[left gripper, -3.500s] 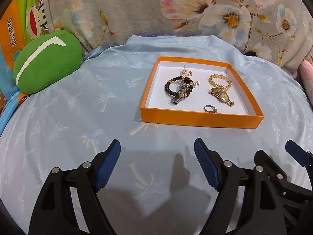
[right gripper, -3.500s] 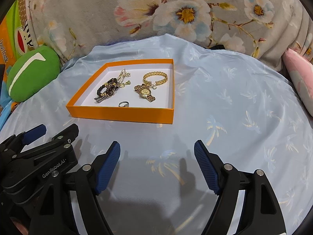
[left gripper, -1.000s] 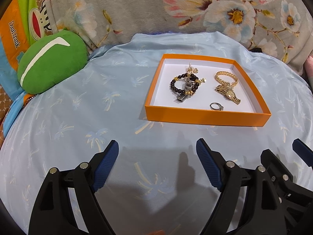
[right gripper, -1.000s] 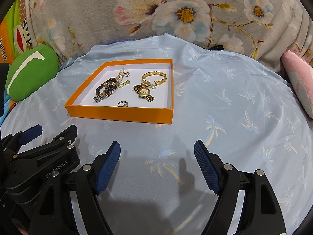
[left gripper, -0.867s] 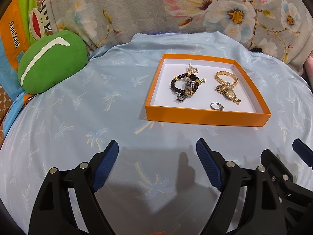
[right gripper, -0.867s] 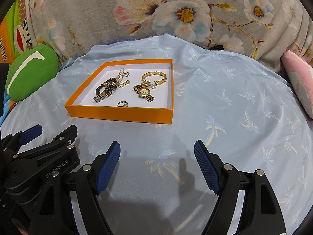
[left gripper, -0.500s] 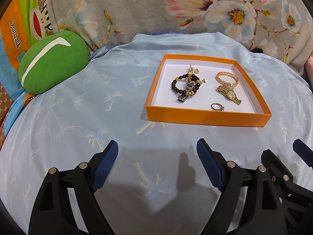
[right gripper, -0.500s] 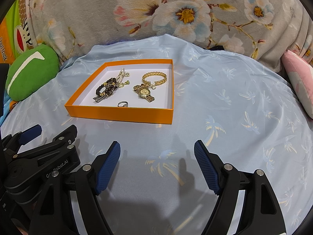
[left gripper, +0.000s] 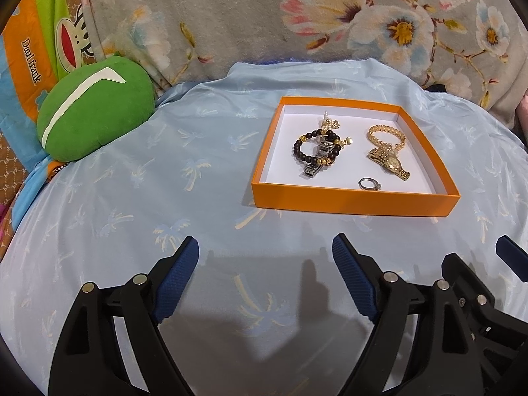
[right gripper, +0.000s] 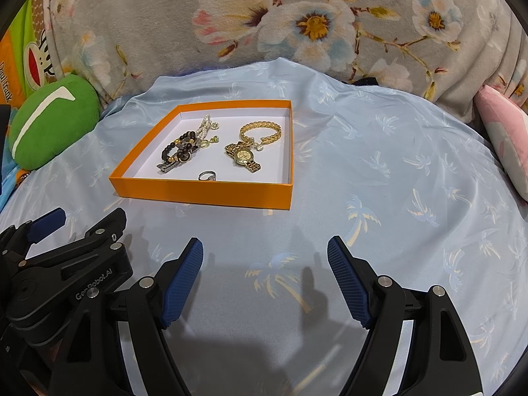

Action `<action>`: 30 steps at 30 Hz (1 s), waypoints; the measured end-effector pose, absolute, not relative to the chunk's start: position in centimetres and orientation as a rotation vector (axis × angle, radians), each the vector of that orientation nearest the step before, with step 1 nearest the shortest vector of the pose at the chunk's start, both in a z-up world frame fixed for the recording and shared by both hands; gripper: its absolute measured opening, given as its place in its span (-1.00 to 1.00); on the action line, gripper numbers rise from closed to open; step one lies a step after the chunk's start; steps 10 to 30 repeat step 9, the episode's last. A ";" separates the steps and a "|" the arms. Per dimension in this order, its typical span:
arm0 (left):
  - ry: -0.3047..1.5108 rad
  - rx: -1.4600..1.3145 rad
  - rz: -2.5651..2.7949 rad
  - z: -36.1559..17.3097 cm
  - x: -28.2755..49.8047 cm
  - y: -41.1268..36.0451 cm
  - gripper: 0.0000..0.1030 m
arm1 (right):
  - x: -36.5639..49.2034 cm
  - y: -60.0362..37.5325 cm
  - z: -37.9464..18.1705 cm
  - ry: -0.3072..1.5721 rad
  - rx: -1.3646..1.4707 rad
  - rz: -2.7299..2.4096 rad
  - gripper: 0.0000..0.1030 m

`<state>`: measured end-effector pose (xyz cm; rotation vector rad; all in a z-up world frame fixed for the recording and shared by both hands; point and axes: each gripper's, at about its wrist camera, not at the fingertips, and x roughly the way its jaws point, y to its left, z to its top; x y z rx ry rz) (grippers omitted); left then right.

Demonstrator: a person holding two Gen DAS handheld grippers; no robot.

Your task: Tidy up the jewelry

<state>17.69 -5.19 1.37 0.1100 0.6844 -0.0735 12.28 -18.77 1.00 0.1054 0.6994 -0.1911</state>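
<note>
An orange box [left gripper: 353,200] [right gripper: 204,195] with a white floor sits on a light blue cloth. Inside lie a dark bead bracelet [left gripper: 315,150] [right gripper: 178,151], a gold chain bracelet [left gripper: 386,133] [right gripper: 260,130], a gold watch [left gripper: 391,163] [right gripper: 243,156], a silver ring [left gripper: 369,184] [right gripper: 207,175] and a pearl piece [left gripper: 326,122] [right gripper: 206,125]. My left gripper [left gripper: 265,257] is open and empty, well short of the box. My right gripper [right gripper: 265,255] is open and empty, in front of the box's right corner. The left gripper also shows at the lower left of the right wrist view [right gripper: 79,227].
A green plush cushion [left gripper: 94,109] [right gripper: 49,125] lies at the left. A floral grey blanket [left gripper: 297,16] [right gripper: 297,26] rises behind the cloth. A pink pillow [right gripper: 505,138] is at the far right. An orange and green cartoon fabric [left gripper: 29,43] is at the far left.
Over 3.5 s the left gripper has shifted slightly left and back; the box sits a little further right in its view. Nothing was taken hold of. The right gripper is almost still.
</note>
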 end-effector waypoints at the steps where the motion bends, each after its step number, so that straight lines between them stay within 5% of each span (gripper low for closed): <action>1: 0.686 0.109 -0.074 1.4 17.7 -5.2 0.57 | 12.3 -18.8 1.0 0.700 0.104 -0.192 0.48; 30: 0.689 0.112 -0.067 1.6 17.5 -5.3 0.56 | 12.3 -18.9 1.0 0.700 0.103 -0.193 0.48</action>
